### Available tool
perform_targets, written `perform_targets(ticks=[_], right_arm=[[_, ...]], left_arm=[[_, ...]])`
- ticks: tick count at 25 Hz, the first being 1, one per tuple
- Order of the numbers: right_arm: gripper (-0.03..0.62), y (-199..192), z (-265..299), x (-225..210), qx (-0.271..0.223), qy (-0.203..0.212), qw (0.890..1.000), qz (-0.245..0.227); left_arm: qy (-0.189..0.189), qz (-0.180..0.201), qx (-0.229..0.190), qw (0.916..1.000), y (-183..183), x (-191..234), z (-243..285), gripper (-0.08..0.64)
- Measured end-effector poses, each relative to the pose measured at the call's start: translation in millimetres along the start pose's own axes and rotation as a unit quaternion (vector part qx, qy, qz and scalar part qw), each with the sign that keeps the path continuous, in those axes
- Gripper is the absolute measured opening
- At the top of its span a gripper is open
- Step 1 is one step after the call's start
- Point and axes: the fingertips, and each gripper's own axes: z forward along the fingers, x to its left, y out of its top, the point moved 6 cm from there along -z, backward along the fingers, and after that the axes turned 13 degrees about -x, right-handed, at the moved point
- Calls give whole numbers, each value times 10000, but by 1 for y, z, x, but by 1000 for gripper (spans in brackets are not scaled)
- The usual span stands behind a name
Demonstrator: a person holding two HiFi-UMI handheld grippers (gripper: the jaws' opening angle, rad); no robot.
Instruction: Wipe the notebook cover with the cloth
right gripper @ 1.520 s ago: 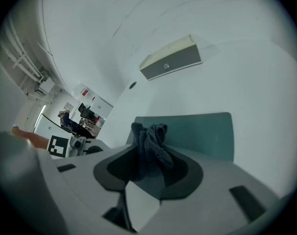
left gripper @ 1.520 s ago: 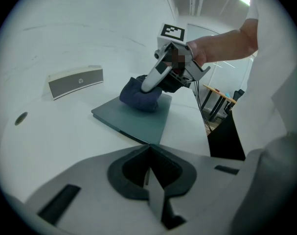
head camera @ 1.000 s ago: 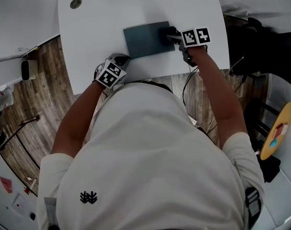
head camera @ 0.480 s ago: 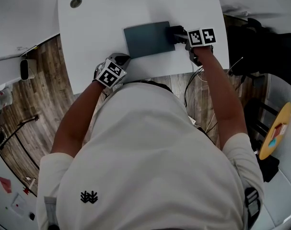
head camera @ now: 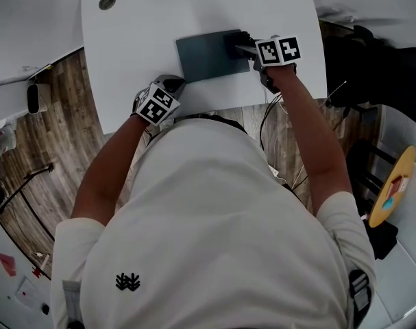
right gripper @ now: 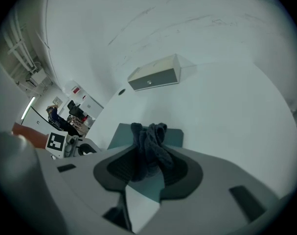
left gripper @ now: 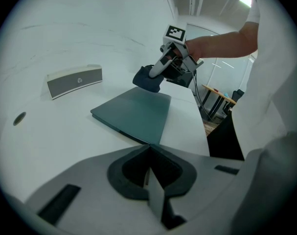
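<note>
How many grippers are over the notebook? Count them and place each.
1. The right gripper, shut on the cloth, is at the notebook's far right corner. The left gripper, shut and empty, sits off the notebook by the table's near edge.

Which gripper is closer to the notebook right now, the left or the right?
Right. The right gripper, shut on the cloth, is at the right edge of the notebook. The left gripper, shut and empty, sits near the front edge of the table, clear of it.
</note>
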Motion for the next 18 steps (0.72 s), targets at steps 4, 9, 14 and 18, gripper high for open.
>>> perform_targets(ticks=[4, 9, 14, 18], right_arm=[[133, 3, 26, 29, 19, 279, 9996, -25], [133, 6, 59, 62, 78, 588, 9982, -28], [133, 8, 87, 88, 162, 794, 9967, -72], [133, 10, 103, 100, 225, 884, 9958, -52]], left_arm=[[8, 5, -1, 10000, 0, 0, 0, 6], [5, -4, -6, 10000, 2, 0, 1, 6], [1, -3, -14, 10000, 1, 0, 2, 6], [-1, -11, -8, 10000, 1, -1, 2, 6]])
